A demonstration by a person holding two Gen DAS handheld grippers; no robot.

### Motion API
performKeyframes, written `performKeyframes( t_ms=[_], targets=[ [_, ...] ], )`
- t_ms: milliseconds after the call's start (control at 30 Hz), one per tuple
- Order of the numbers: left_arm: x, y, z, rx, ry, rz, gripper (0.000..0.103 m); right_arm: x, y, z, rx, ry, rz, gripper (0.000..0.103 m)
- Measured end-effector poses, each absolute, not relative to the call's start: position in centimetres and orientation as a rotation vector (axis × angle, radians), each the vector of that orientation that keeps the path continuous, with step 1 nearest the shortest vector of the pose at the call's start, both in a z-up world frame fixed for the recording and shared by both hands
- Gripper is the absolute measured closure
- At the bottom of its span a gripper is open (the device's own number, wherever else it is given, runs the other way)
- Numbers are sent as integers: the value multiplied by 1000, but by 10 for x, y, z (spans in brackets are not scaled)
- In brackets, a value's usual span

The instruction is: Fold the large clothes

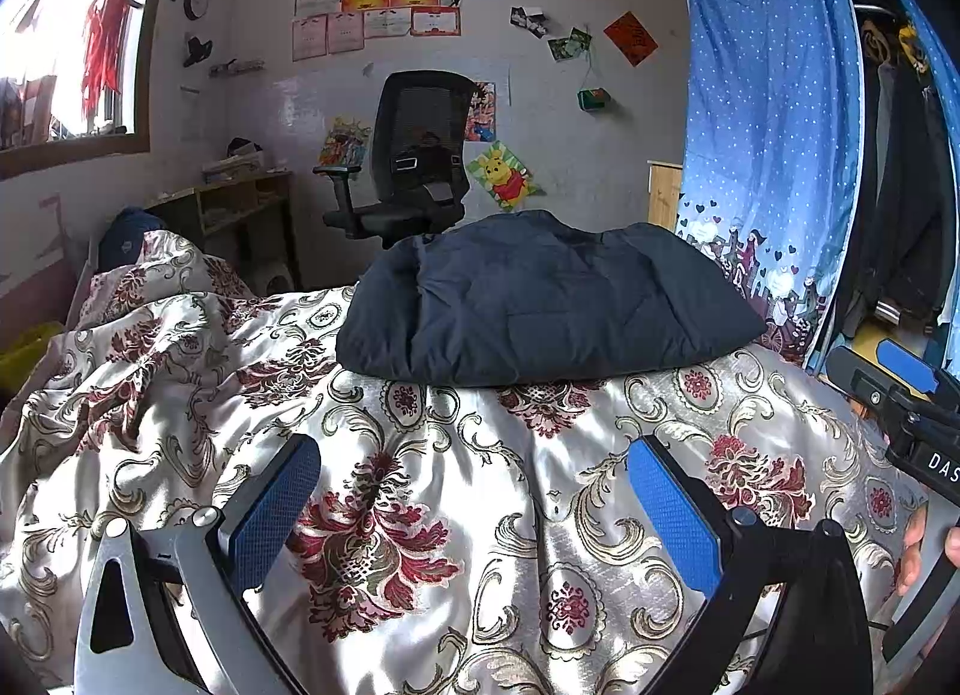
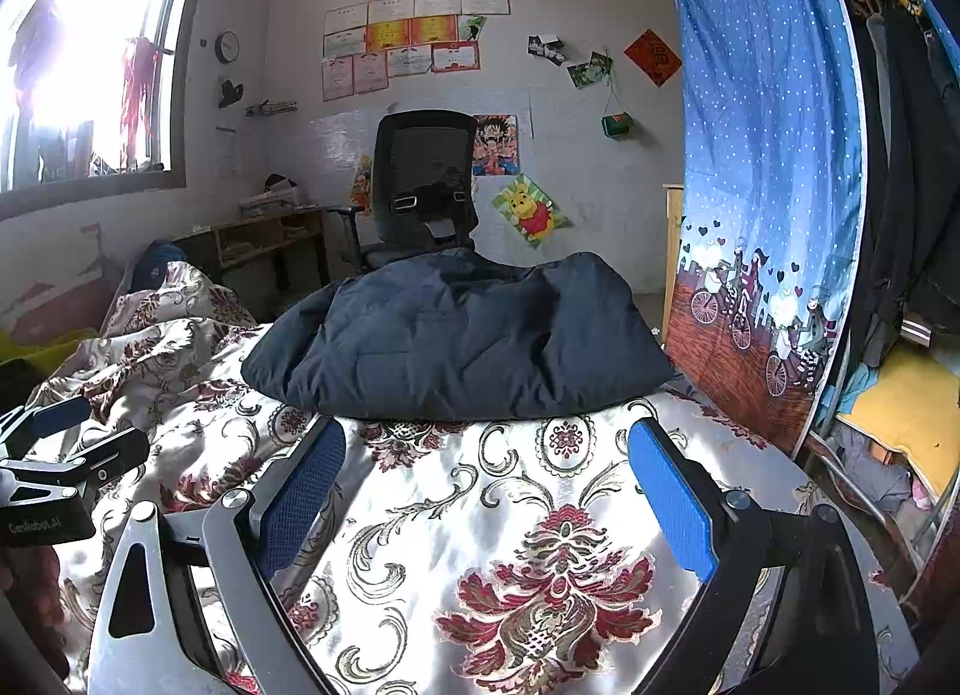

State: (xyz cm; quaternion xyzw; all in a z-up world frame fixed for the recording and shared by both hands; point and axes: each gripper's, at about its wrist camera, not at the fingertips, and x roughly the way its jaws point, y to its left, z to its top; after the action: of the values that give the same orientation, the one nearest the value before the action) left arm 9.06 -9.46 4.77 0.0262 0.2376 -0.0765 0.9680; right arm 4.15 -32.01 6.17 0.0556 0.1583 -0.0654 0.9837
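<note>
Left wrist view: we see the left gripper (image 1: pixel 474 506) spread wide, holding nothing, its blue textured pads (image 1: pixel 273 509) over the shiny floral bedspread (image 1: pixel 420 413). The dark quilted jacket (image 1: pixel 540 305), folded into a puffy mound, lies on the bedspread beyond the pads. The right gripper (image 1: pixel 900 389) sits right of the jacket.

Right wrist view: we see the right gripper (image 2: pixel 486 503) wide open, empty, just short of the jacket (image 2: pixel 462 335). A mesh office chair (image 2: pixel 423 185) stands behind the jacket; a blue dotted curtain (image 2: pixel 762 155) hangs to its right.
</note>
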Motion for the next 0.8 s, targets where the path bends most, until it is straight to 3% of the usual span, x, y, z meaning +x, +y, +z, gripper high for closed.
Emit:
performKeyframes(
  t_ms=[800],
  targets=[
    [93,-83,43,25,504,-189,0,40,-315,53,117,327,-131,10]
  ],
)
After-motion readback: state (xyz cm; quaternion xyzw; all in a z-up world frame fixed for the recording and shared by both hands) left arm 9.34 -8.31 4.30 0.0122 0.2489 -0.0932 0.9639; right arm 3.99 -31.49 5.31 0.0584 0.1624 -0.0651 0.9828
